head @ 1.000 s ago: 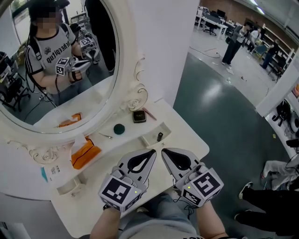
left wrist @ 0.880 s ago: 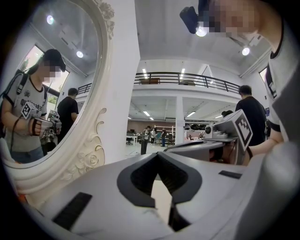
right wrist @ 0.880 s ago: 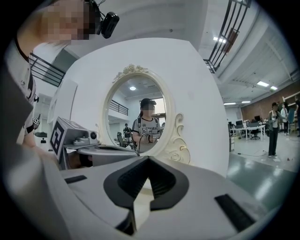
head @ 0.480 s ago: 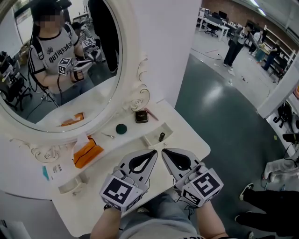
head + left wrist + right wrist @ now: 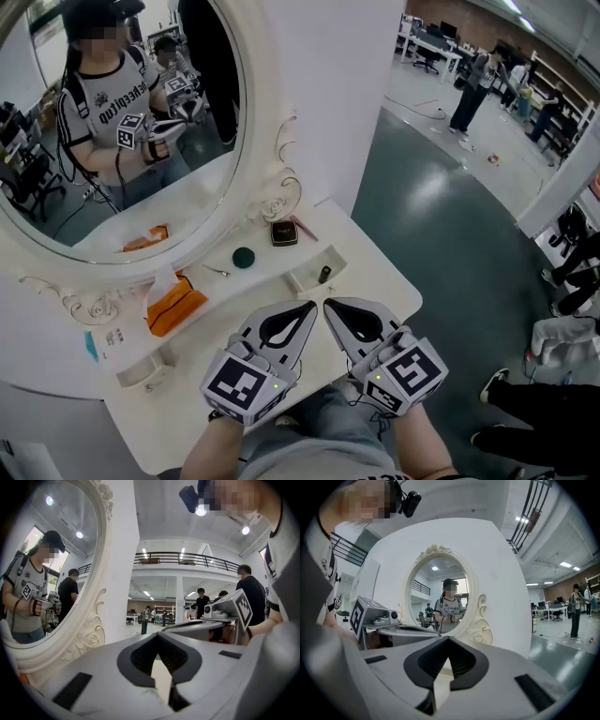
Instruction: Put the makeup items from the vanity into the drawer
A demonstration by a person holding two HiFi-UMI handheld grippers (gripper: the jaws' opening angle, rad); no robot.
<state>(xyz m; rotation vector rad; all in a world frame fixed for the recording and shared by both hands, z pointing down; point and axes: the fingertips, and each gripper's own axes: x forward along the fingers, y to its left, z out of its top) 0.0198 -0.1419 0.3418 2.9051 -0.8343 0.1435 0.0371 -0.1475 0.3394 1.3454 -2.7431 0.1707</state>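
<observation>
On the white vanity [image 5: 375, 281], below the oval mirror [image 5: 112, 141], lie a square dark compact [image 5: 282, 233], a thin pink stick [image 5: 302, 229] beside it, a round green item [image 5: 244, 257] and a small metal clip [image 5: 217, 272]. A small dark bottle [image 5: 323, 275] stands in a little open drawer [image 5: 302, 280]. My left gripper [image 5: 306, 307] and right gripper [image 5: 330, 306] hover side by side over the vanity's near part, both shut with nothing in them. The tips meet in the left gripper view [image 5: 157, 635] and in the right gripper view [image 5: 448, 639].
An orange tissue pack [image 5: 173, 306] lies at the left of the shelf. A second small open drawer [image 5: 141, 375] sits further left. The mirror reflects the person holding both grippers. Grey floor [image 5: 450, 216] lies to the right, with several people far off.
Both grippers have kept still and stayed shut. The head view has shifted very slightly, and people in the background have moved.
</observation>
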